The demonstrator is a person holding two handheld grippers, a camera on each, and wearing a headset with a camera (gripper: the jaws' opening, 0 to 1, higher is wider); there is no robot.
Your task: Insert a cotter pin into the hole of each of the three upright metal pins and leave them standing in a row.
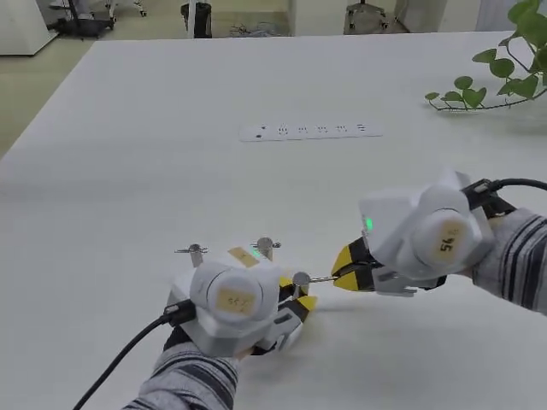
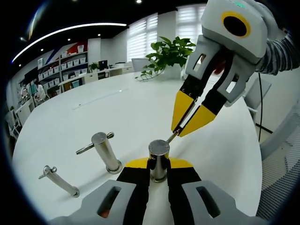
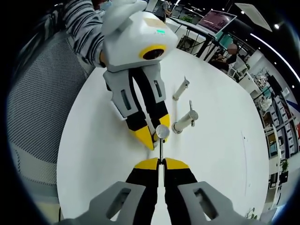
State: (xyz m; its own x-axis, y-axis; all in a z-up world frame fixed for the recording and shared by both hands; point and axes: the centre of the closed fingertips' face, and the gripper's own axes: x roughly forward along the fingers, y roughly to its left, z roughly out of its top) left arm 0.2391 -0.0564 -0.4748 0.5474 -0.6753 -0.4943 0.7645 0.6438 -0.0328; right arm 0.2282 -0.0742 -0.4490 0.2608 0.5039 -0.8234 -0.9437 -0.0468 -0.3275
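Holding the third metal pin (image 2: 159, 152) upright on the white tabletop (image 1: 171, 154) with the left hand-held gripper (image 2: 158, 165), jaws closed tight on its shaft. Pinching a thin cotter pin (image 3: 161, 149) with the right hand-held gripper (image 3: 161, 163), jaws almost fully closed on the wire, tip at the pin just under its round head; cannot tell if inside the hole. Standing just beyond the left hand-held gripper, apart from each other: middle pin (image 1: 265, 248) and end pin (image 1: 197, 253), each with a cotter pin through. Lying well beyond, a power strip (image 1: 310, 131); hanging over the far right edge, plant leaves (image 1: 513, 77). Open surface between; tabletop edge near behind the left hand-held gripper in the right gripper view.
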